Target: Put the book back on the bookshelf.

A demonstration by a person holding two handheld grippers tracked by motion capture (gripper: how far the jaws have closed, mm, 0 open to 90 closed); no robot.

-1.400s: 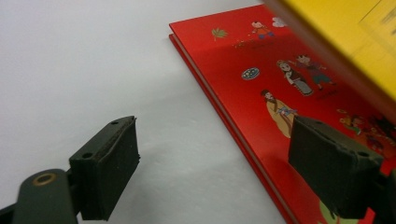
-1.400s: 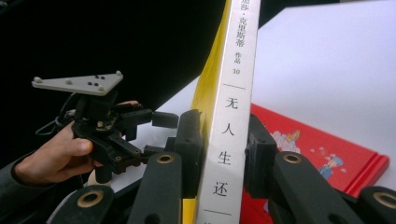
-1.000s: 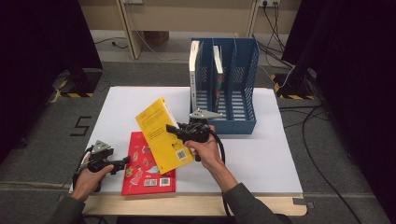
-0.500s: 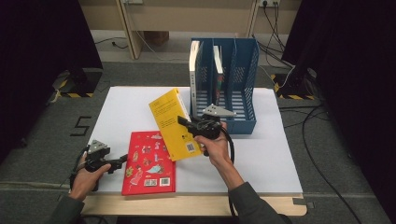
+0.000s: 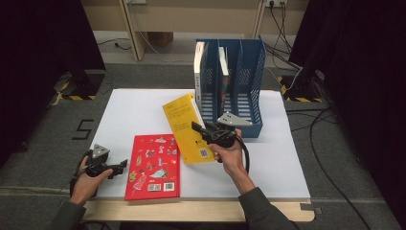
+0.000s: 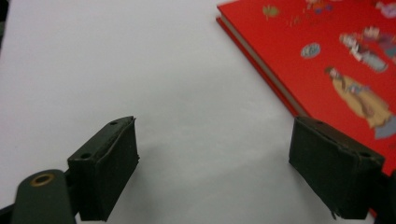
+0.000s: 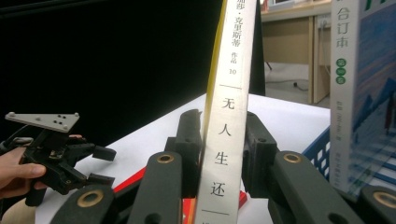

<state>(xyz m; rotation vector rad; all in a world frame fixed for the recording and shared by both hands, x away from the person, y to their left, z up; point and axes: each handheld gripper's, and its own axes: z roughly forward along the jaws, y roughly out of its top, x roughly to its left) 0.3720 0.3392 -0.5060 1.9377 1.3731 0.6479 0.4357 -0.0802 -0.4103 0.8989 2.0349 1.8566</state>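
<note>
While the left gripper rests at the table's near left edge, its jaws stand wide apart with nothing between them, just left of the red book lying flat. Right gripper is clamped on the yellow book, jaws pressing both sides near the spine, book lifted and tilted above the table's middle, just in front of the blue rack. Rack has 3 slots; 2 books stand in it, 1 white-spined at its left.
</note>
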